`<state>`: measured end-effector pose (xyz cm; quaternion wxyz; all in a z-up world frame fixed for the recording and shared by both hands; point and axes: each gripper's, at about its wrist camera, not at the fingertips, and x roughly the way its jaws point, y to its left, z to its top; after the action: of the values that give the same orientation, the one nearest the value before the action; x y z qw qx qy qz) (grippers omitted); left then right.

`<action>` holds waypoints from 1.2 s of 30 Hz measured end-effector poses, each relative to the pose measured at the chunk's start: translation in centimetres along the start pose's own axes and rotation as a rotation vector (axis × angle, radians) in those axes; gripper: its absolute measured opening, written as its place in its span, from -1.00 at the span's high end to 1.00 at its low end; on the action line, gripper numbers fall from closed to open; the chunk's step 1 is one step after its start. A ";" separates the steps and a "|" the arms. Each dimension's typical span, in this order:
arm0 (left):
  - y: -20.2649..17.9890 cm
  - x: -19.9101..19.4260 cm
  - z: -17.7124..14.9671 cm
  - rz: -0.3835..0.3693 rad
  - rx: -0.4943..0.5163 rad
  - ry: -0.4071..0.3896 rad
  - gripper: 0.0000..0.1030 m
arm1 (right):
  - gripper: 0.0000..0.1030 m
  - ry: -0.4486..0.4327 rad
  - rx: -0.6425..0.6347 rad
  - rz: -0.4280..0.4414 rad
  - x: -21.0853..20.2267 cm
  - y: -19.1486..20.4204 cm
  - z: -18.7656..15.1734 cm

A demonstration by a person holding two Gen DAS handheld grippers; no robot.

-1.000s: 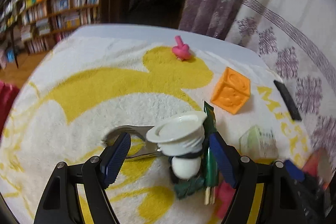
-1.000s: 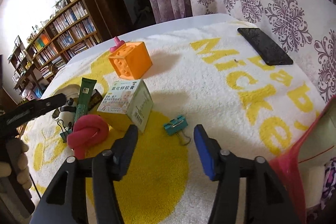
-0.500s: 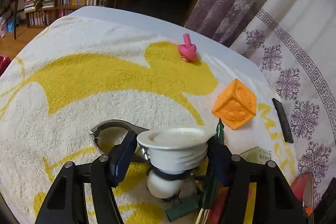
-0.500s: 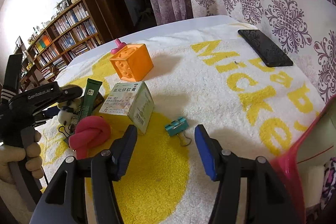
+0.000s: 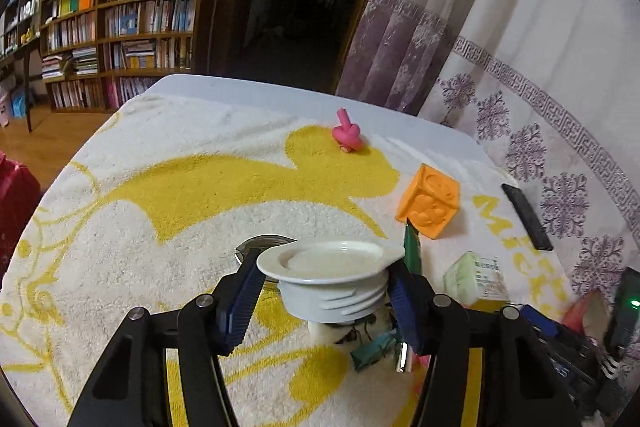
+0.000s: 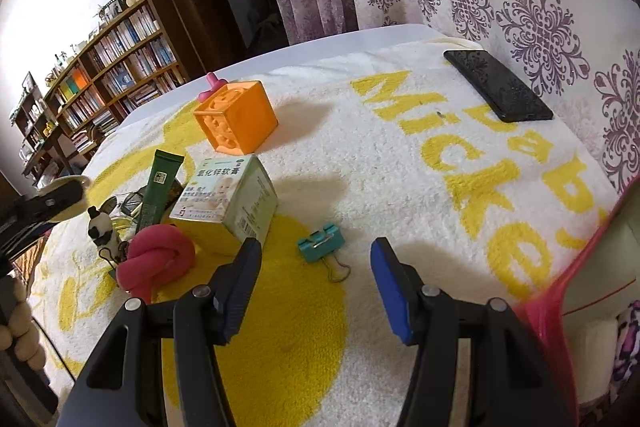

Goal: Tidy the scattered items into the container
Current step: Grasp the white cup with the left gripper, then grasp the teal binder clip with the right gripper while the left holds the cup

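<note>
My left gripper (image 5: 324,295) is closing its jaws, with a white ribbed cap (image 5: 332,279) pinched between the blue pads and lifted off the towel. Under the cap stand a small panda figure (image 6: 100,227) and a green tube (image 6: 160,191). A pink knot (image 6: 158,259), a pale green box (image 6: 228,203), an orange cube (image 6: 236,119) and a teal binder clip (image 6: 322,241) lie on the yellow and white towel (image 6: 400,167). My right gripper (image 6: 316,287) hovers open just in front of the clip, nothing between its fingers. The red container's rim (image 6: 568,283) shows at the right edge.
A black phone (image 6: 496,87) lies near the curtain at the far right. A pink toy (image 5: 348,139) sits at the towel's far side, and a metal piece (image 5: 260,241) lies behind the cap. Bookshelves (image 5: 120,27) stand beyond the table to the left.
The left gripper's jaws closed around the white cap and lifted it off the panda figure. The right gripper has stayed in place.
</note>
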<state>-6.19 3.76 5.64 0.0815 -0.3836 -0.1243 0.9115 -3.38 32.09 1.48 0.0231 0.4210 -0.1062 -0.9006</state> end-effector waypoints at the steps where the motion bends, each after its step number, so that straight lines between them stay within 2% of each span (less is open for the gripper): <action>1: 0.1 -0.2 0.1 -0.012 -0.005 0.000 -0.19 | -0.18 0.004 0.002 -0.001 0.2 0.0 0.2; 6: 1.8 -0.4 0.5 -0.140 -0.122 0.054 -0.19 | -0.18 0.036 -0.006 -0.010 1.4 0.4 0.6; 10: 3.0 0.0 0.5 -0.181 -0.196 0.080 -0.19 | -0.18 0.043 -0.035 -0.020 1.7 1.0 0.7; 11: 3.2 -0.1 0.5 -0.190 -0.209 0.082 -0.19 | -0.07 0.043 -0.040 -0.024 1.8 1.1 0.7; 12: 3.3 -0.1 0.5 -0.198 -0.216 0.082 -0.19 | 0.18 0.042 -0.042 -0.024 1.7 1.1 0.7; 14: 3.4 -0.2 0.6 -0.214 -0.229 0.082 -0.19 | 0.45 0.043 -0.036 -0.024 1.7 0.9 0.7; 19: 3.2 -0.2 0.5 -0.204 -0.222 0.076 -0.19 | 0.47 0.010 -0.026 -0.011 1.0 0.7 0.6; 36: 1.0 -1.2 0.2 -0.082 -0.078 -0.010 -0.19 | 0.46 -0.100 -0.069 -0.029 -1.1 1.5 0.4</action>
<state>-5.58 2.49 6.33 0.1033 -0.3765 -0.1758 0.9037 -3.01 30.86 2.89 0.0192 0.3757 -0.0698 -0.9239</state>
